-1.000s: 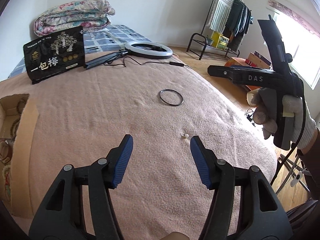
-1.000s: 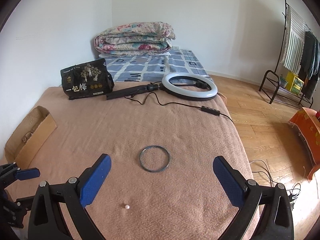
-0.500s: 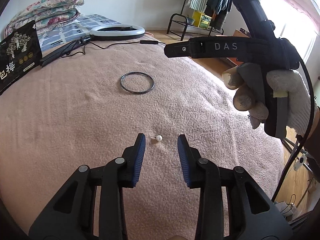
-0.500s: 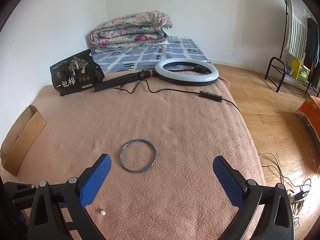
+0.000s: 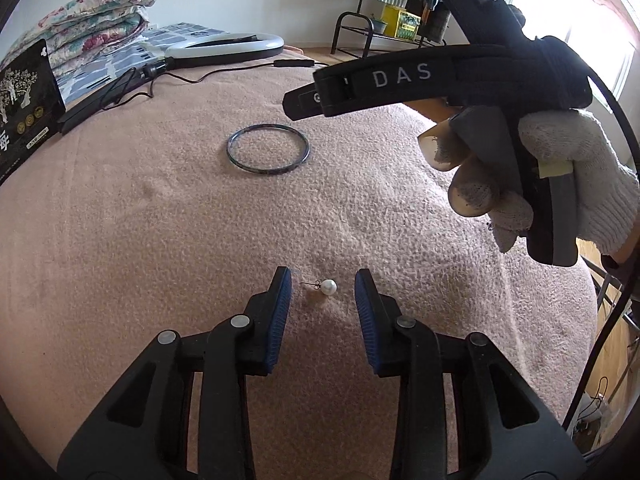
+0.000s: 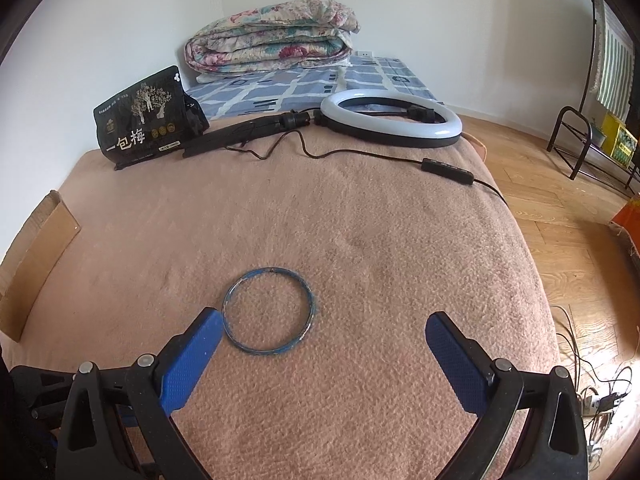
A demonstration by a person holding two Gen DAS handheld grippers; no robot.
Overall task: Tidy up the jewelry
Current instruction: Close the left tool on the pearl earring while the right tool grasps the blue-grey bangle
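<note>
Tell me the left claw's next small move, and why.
Probably close the left claw gently on the pearl earring. The pearl lies on the blanket right between the open blue fingers, its post pointing toward the left one, so nothing seems left to align.

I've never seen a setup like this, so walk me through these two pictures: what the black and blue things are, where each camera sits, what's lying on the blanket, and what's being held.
There is no robot here. A person holds a clamp-like tool in each hand, and each carries a camera looking out along its two blue-padded fingers.

One picture is from the left tool. It is open, with a pearl earring lying on the blanket between its fingers, not gripped. The gloved right hand shows at the right edge.

The other picture is from the right tool, wide open, its left finger beside a bangle lying flat.

Further back lie a ring light, a black pouch and a folded quilt. Nothing is held.
</note>
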